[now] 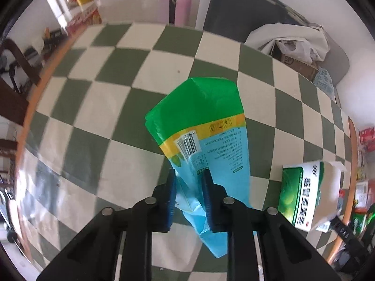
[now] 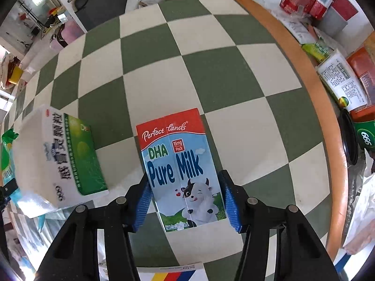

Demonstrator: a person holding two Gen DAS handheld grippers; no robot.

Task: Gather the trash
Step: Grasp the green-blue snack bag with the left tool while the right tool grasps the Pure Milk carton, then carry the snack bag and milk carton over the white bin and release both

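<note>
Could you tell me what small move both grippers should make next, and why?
Probably lift both straight up. The left gripper pinches the green and blue wrapper, and the right gripper clamps the milk carton, both still low over the checkered table. The medicine box stays close, so rise before moving sideways.

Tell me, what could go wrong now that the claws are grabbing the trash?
The left claw pinches only the thin end of the floppy green and blue wrapper, so it might slip out or tear when lifted. The right claw squeezes the milk carton by its sides; it could crumple or slide free. The medicine box lies close beside the carton and might get bumped.
</note>
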